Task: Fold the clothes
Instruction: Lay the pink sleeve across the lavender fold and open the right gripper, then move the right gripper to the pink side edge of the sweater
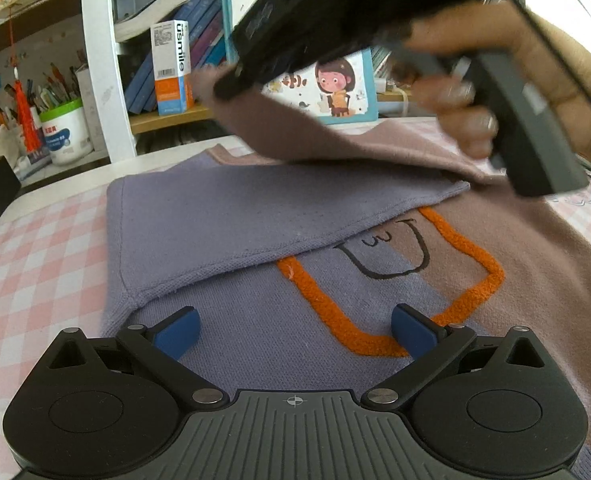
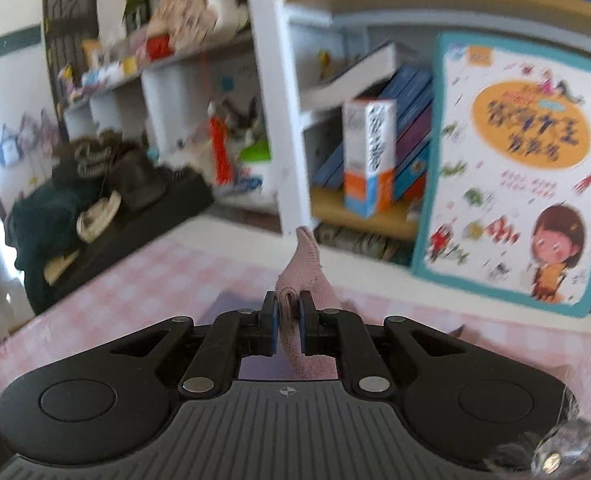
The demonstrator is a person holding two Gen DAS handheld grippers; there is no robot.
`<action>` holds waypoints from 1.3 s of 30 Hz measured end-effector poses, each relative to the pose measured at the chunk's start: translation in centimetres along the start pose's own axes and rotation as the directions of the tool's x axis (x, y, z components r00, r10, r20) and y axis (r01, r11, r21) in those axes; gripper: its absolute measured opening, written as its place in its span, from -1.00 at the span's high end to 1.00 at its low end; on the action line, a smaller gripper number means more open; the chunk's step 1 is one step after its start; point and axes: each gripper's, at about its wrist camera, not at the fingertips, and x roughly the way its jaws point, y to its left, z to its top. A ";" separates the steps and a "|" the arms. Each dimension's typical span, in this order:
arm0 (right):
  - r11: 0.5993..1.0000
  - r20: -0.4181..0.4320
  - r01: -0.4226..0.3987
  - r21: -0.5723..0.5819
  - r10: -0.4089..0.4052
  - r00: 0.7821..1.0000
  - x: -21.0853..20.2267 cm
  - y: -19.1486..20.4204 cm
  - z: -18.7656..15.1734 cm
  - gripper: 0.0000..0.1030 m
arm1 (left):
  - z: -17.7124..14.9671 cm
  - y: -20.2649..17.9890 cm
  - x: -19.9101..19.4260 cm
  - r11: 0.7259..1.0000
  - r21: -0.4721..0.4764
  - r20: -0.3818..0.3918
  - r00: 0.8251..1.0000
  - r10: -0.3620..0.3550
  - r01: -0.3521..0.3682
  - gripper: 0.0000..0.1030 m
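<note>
The right gripper (image 2: 287,322) pinches the pink sleeve (image 2: 309,268), lifted ahead of its fingers; the left gripper (image 1: 293,334) gapes empty just over the sweater (image 1: 255,312) below; the thin pinch could slip mid-swing, dropping the sleeve crooked

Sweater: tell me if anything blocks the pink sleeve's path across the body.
Nothing visible does. The right claw is shut on the pink sleeve, lifted above the sweater. The folded purple sleeve lies flat beneath; the left claw sits open, low near the hem.
</note>
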 end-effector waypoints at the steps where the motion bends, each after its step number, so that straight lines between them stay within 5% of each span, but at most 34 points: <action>1: 1.000 -0.015 -0.001 0.001 0.001 1.000 0.5 0.1 -0.4 0.78 | 0.0 0.0 0.0 1.000 0.000 0.000 1.000 0.000 0.000 -1.00; 3: 1.000 -0.031 -0.005 0.019 0.005 0.999 1.1 0.1 -1.0 0.68 | 0.0 0.0 0.0 1.000 0.000 0.000 1.000 0.000 0.000 -1.00; 5: 0.999 -0.034 -0.016 0.045 0.018 0.999 1.2 0.0 -1.5 0.23 | 0.0 0.1 0.0 1.000 -0.001 -0.001 1.000 -0.001 0.001 -1.00; 6: 0.998 -0.032 -0.025 0.056 0.027 0.999 1.2 -0.1 -1.6 0.15 | 0.0 0.1 0.0 1.000 -0.001 -0.001 1.000 -0.001 0.001 -1.00; 16: 0.997 -0.069 -0.021 0.071 0.026 0.997 -2.7 -1.6 -4.1 -0.25 | 0.1 0.1 0.0 1.000 -0.001 -0.002 1.000 -0.001 0.001 -1.00; 39: 0.960 -0.100 0.237 0.147 -0.224 0.969 -19.4 -5.2 -15.9 -0.26 | 0.1 -0.4 -0.1 0.999 0.008 -0.003 0.999 0.033 -0.033 -1.00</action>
